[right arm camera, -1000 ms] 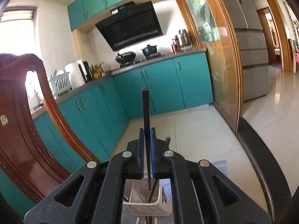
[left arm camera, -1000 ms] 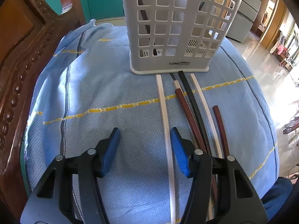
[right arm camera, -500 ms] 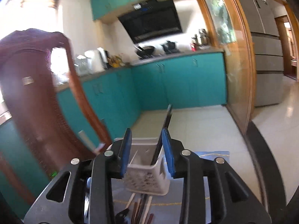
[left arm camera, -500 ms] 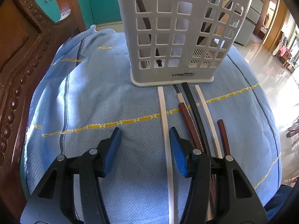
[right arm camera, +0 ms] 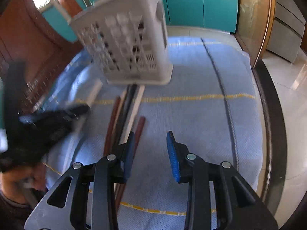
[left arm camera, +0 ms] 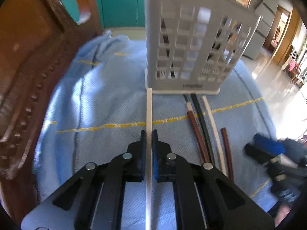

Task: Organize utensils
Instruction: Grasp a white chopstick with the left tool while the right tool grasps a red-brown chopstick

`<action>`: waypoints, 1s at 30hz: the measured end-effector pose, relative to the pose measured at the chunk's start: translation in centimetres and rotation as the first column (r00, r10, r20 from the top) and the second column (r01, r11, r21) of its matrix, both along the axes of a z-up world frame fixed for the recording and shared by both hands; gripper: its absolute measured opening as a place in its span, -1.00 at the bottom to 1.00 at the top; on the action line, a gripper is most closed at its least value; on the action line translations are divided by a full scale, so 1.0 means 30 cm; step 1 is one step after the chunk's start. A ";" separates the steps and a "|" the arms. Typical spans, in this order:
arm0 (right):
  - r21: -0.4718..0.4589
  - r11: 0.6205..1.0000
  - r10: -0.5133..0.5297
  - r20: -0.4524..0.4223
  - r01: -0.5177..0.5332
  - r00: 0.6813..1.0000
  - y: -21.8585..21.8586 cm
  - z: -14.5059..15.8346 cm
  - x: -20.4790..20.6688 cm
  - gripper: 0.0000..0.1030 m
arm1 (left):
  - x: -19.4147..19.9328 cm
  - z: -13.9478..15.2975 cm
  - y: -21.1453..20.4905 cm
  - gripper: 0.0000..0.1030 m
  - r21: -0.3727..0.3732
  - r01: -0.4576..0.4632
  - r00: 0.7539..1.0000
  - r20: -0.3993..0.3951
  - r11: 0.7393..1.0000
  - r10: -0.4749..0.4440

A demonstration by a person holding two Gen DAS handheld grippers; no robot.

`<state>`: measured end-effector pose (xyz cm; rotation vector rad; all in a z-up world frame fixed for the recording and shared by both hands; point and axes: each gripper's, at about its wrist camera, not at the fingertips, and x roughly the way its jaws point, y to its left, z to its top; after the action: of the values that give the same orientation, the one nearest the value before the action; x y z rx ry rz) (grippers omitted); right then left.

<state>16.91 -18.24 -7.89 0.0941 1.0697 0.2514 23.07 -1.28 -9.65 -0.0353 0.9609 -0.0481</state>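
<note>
In front of the basket (left arm camera: 191, 44), its label blurred, the left gripper (left arm camera: 149, 134) clamps a white chopstick (left arm camera: 149, 111); the right gripper (right arm camera: 150, 137) gapes.

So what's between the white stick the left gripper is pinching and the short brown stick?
In the left wrist view, three sticks lie between the white stick and short brown stick: a brown-and-white stick, a black stick, another white one.

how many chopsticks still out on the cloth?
6 visible. One white chopstick is clamped in the left gripper. Five lie in a cluster right of it: white-tipped brown, black, white, short brown, plus a thin dark tip. Others may hide beneath.
</note>
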 end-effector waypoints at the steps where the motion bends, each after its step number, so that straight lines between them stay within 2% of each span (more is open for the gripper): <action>1: -0.007 1.000 0.007 -0.011 -0.007 1.000 0.005 -0.009 0.001 -0.34 | -0.010 0.018 0.006 -0.87 -0.005 0.000 1.000 0.015 1.000 0.000; 4: -0.045 0.999 0.012 -0.032 -0.013 0.999 0.031 -0.035 0.005 -0.34 | -0.040 0.061 0.025 -0.87 -0.019 -0.003 0.999 0.049 1.000 0.004; 7: -0.043 0.999 0.018 -0.036 -0.020 0.999 0.052 -0.040 0.001 -0.34 | -0.059 0.091 0.040 -0.87 -0.033 -0.012 0.998 0.067 0.999 0.014; 11: -0.081 0.996 0.030 -0.015 -0.031 0.999 0.082 -0.040 -0.014 -0.36 | -0.062 0.107 0.056 -0.87 -0.039 -0.009 0.997 0.075 0.999 0.012; 12: -0.088 0.995 0.036 -0.009 -0.036 0.999 0.080 -0.034 -0.019 -0.49 | -0.065 0.105 0.051 -0.87 -0.035 -0.002 0.997 0.071 0.999 0.004; 13: -0.089 0.995 0.048 -0.009 -0.048 0.999 0.085 -0.033 -0.023 -0.77 | -0.066 0.101 0.045 -0.87 -0.029 0.004 0.998 0.064 1.000 -0.002; 17: -0.117 0.991 0.069 0.000 -0.069 0.998 0.075 -0.023 -0.025 -0.84 | -0.051 0.050 0.031 -0.87 -0.024 0.017 1.000 -0.001 1.000 -0.017; 21: -0.180 0.983 0.043 0.046 -0.034 0.998 0.046 0.002 -0.032 -0.87 | -0.046 0.004 0.021 -0.87 -0.030 0.028 0.998 -0.062 0.999 -0.029; 26: -0.135 0.991 -0.010 0.061 0.018 0.998 -0.036 0.028 -0.014 -0.88 | -0.057 -0.024 0.012 -0.87 -0.035 0.044 0.994 -0.096 0.998 -0.047; 30: -0.027 0.999 -0.027 0.049 0.028 0.998 -0.086 0.040 -0.003 -0.87 | -0.055 -0.038 0.021 -0.87 -0.079 0.039 0.992 -0.117 0.996 -0.048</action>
<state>16.83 -20.81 -6.69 0.0779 1.0224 0.2130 21.40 -0.65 -10.79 -0.0891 1.0790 -0.1241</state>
